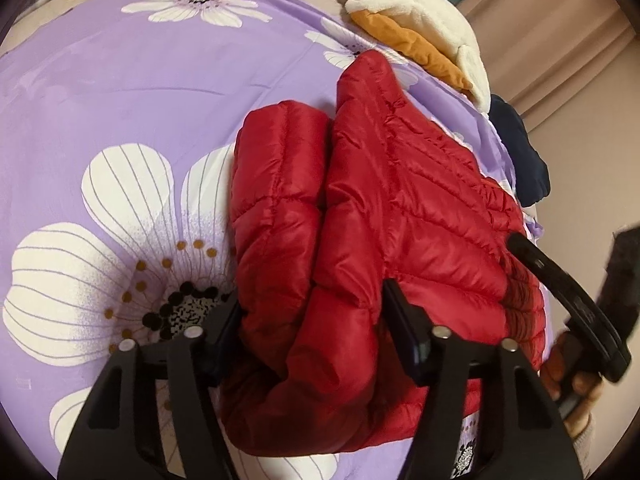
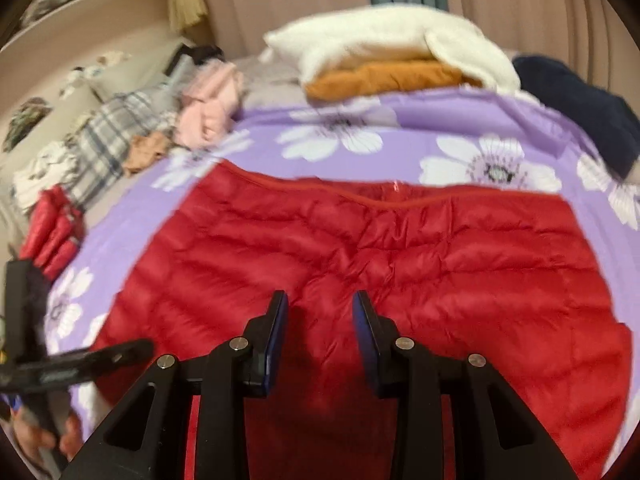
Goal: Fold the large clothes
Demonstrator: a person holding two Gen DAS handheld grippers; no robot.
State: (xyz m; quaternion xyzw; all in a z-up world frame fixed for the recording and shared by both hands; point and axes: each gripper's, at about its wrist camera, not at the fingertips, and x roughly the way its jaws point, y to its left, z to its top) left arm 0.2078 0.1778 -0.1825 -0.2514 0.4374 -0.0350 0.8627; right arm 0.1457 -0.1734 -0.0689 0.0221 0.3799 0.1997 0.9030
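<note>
A red quilted puffer jacket (image 1: 380, 208) lies on a purple flowered bedspread (image 1: 120, 100), its sleeve folded alongside the body. My left gripper (image 1: 312, 300) is open, its fingers on either side of a puffy fold at the jacket's near end. In the right wrist view the jacket (image 2: 400, 248) spreads wide, zipper edge at the far side. My right gripper (image 2: 320, 300) is open just above the jacket's near part, holding nothing. The right gripper (image 1: 568, 300) also shows at the jacket's right edge in the left wrist view. The left gripper (image 2: 60, 368) shows at the left of the right wrist view.
A stack of folded white fleece (image 2: 380, 40) and orange cloth (image 2: 380, 76) sits at the far side of the bed. A dark navy garment (image 2: 580, 100) lies far right. Pink (image 2: 208, 108), tan and plaid clothes (image 2: 108, 140) lie far left. Curtains hang behind.
</note>
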